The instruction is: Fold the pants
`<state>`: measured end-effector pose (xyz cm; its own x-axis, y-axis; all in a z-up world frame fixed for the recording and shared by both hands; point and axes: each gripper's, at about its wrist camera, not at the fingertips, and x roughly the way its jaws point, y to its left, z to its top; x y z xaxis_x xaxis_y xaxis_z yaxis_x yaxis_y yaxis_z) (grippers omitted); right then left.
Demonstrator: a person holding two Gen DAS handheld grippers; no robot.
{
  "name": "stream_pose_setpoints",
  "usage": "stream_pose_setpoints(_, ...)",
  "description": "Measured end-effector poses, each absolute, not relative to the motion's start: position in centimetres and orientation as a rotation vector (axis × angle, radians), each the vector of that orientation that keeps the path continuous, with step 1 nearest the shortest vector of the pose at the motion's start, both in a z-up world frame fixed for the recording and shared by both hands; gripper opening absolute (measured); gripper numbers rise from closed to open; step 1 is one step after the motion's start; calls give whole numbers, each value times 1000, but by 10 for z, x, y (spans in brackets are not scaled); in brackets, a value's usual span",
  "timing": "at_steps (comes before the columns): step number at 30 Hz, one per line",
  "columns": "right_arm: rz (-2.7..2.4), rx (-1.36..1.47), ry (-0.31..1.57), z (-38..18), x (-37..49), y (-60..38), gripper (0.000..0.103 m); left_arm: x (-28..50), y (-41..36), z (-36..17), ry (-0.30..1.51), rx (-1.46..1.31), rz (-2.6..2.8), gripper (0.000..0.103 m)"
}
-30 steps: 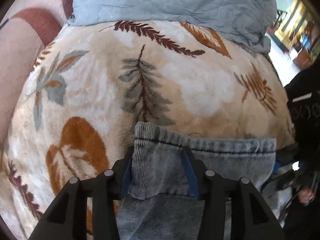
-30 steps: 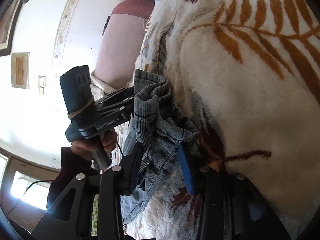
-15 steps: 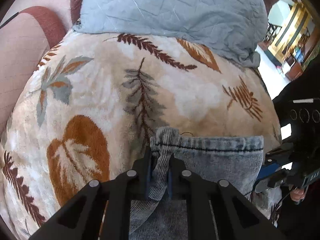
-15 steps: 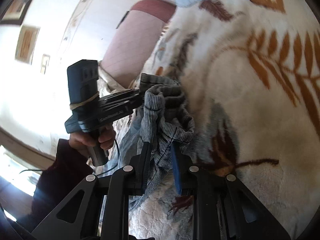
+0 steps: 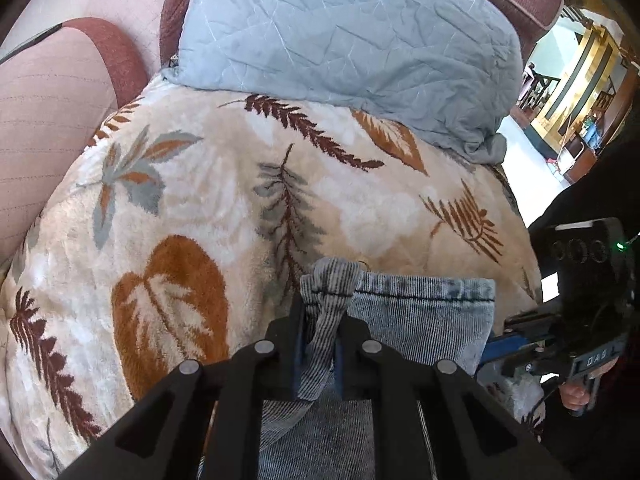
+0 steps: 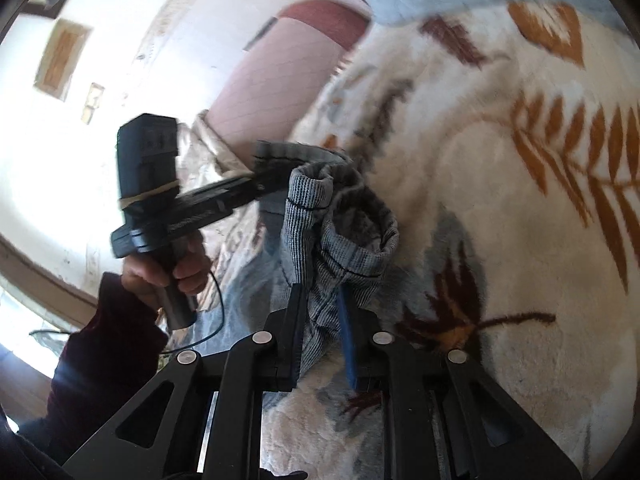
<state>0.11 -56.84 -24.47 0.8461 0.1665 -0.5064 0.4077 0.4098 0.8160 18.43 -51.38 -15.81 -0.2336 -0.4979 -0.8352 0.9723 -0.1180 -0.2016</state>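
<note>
Fingers (image 5: 298,344) of the left gripper (image 5: 318,350) are pinching a bunched corner of the denim pants (image 5: 420,316), which are lying on a leaf-patterned blanket (image 5: 208,208) below a grey quilt (image 5: 352,32). Right gripper (image 6: 322,320) fingers, having just been opening, are apparently still holding the opposite corner, though that view is blurred.

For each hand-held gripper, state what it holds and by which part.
Left hand-held gripper: pants, pinched at a hem corner. Right hand-held gripper: the hem's bunched other end lies between its jaws, which have just been opening.
</note>
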Motion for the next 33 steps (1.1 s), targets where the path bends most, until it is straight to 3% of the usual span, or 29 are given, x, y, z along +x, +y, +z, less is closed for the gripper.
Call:
stream_pose_setpoints(2, -170, 1300, 565, -260, -5, -578, 64, 184, -518, -164, 940, 734, -1614, 13)
stream_pose_setpoints(13, -201, 1346, 537, -261, 9, -589, 69, 188, -524, -173, 966, 731, -1605, 13)
stream_pose_setpoints(14, -189, 1322, 543, -260, 14, -589, 60, 187, -523, -173, 963, 733, -1606, 13)
stream_pose_setpoints(15, -165, 1321, 545, -263, 17, -591, 30, 189, -524, -173, 962, 733, -1606, 13)
stream_pose_setpoints(16, -129, 1360, 547, -270, 18, -594, 24, 189, -523, -172, 961, 732, -1604, 13)
stream_pose_setpoints(19, -131, 1382, 531, -274, 11, -595, 19, 192, -519, -167, 953, 701, -1613, 13)
stream_pose_setpoints(33, -112, 874, 504, -161, 22, -509, 20, 215, -449, -94, 874, 478, -1669, 13)
